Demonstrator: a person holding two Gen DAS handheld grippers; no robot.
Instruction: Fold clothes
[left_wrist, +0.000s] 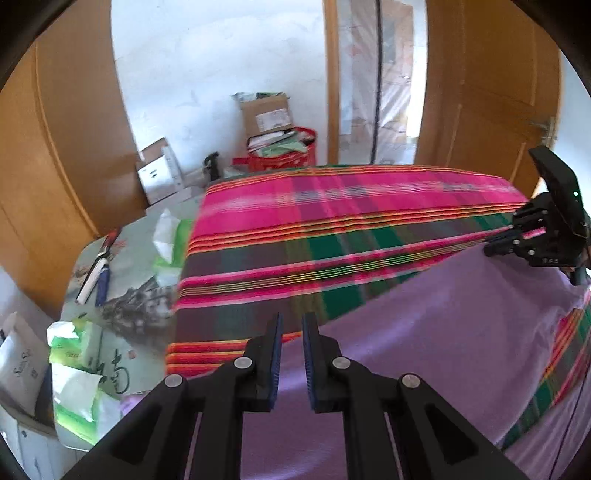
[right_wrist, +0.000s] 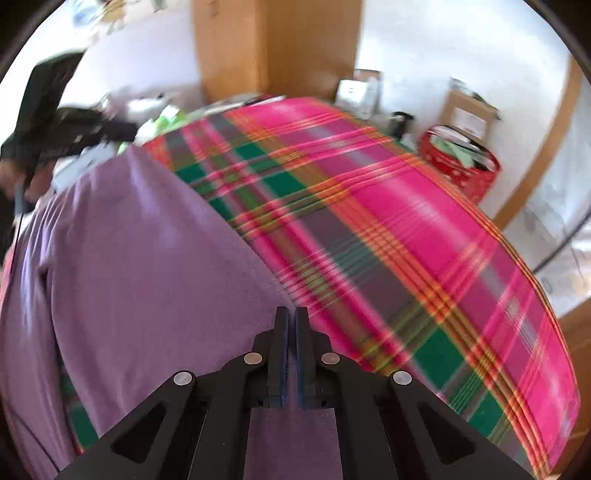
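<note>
Purple garment (left_wrist: 424, 354), soft and matte like fleece, sits right under both cameras, spread over a pink-green-orange plaid cloth (left_wrist: 332, 221) on the desk (left_wrist: 125, 295). Left hand-held gripper (left_wrist: 292, 356) hovers over the garment's edge with its blue-padded jaws slightly apart, nothing between them. Right hand-held gripper (right_wrist: 291, 354) has its jaws almost together at the garment's far edge; can't tell if it's actually pinching fabric. Plaid stays flat and bare beyond that edge. Tissue packs (left_wrist: 74, 350) crowd the desk's left side.
</note>
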